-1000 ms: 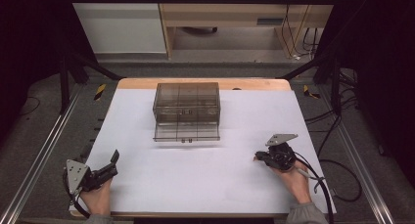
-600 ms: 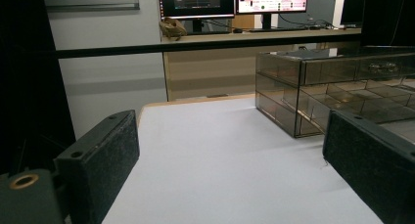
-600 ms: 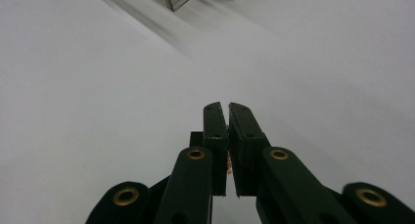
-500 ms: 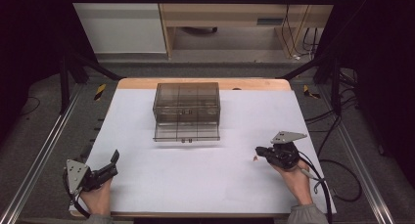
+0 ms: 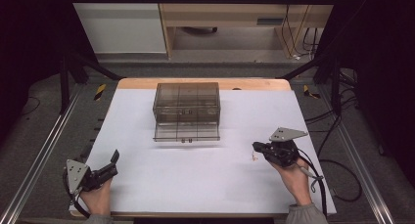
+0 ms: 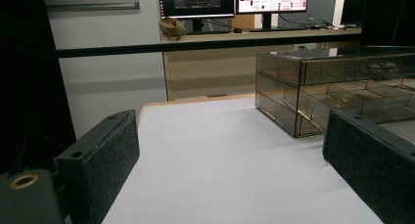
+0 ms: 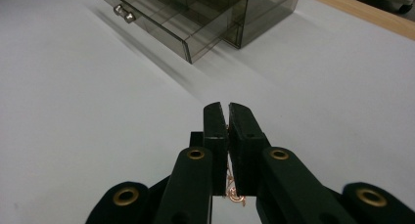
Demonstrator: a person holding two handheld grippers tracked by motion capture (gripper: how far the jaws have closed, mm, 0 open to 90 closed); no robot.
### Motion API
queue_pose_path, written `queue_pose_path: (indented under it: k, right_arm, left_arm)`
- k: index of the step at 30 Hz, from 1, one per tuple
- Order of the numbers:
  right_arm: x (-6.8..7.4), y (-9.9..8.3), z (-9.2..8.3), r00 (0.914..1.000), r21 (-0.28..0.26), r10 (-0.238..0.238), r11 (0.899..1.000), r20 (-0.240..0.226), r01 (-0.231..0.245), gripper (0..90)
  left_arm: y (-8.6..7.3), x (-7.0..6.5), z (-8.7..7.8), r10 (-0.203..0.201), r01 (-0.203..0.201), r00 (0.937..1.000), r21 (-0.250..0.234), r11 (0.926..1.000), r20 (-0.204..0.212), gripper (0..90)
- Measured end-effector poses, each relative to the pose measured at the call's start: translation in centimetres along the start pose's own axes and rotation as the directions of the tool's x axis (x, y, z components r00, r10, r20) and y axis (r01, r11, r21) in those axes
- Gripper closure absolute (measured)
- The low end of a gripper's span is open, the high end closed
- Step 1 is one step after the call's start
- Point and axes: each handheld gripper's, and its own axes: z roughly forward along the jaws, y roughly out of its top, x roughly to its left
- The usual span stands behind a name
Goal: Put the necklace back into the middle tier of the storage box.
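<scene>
A smoked clear drawer box (image 5: 187, 100) stands at the middle back of the white table, its bottom drawer (image 5: 186, 133) pulled out toward me. The right gripper (image 5: 255, 146) hovers right of the drawer, shut on a small copper-coloured wire piece (image 5: 254, 158) that dangles under its tips. In the right gripper view the jaws (image 7: 226, 109) are pressed together, the copper piece (image 7: 234, 194) hanging below them and the open drawer (image 7: 166, 18) ahead. The left gripper (image 5: 114, 164) rests at the near left corner, open. Its view shows wide-apart pads (image 6: 105, 155) and the box (image 6: 337, 87) off to the right.
The table has a wooden back edge (image 5: 205, 83) and metal rails (image 5: 44, 145) along both sides. A cable (image 5: 318, 180) trails from the right gripper over the near right corner. Beyond the table are a desk and monitors (image 6: 235, 1).
The right gripper has risen slightly off the table, carrying the small copper piece with it. The left gripper has stayed where it was.
</scene>
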Motion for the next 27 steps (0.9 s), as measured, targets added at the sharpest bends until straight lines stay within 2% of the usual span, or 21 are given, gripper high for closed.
queue_pose_path:
  k: [4, 15, 27]
  right_arm:
    - [0.3, 1.0, -0.6, 1.0, -0.032, 0.003, 0.999, -0.007, -0.003, 86.8]
    - [0.7, 2.6, -1.5, 1.0, -0.056, 0.004, 0.998, -0.009, -0.005, 86.8]
    - [1.4, 5.8, -2.5, 0.9986, -0.099, -0.011, 0.995, -0.052, 0.006, 86.8]
  left_arm:
    - [0.0, 0.0, 0.0, 0.0, 0.0, 1.0, 0.0, 1.0, 0.0, 6.4]
    - [0.0, 0.0, 0.0, 0.001, -0.001, 1.0, 0.002, 1.0, -0.001, 6.5]
    - [0.0, 0.0, 0.0, 0.002, -0.002, 1.0, 0.005, 1.0, -0.001, 6.5]
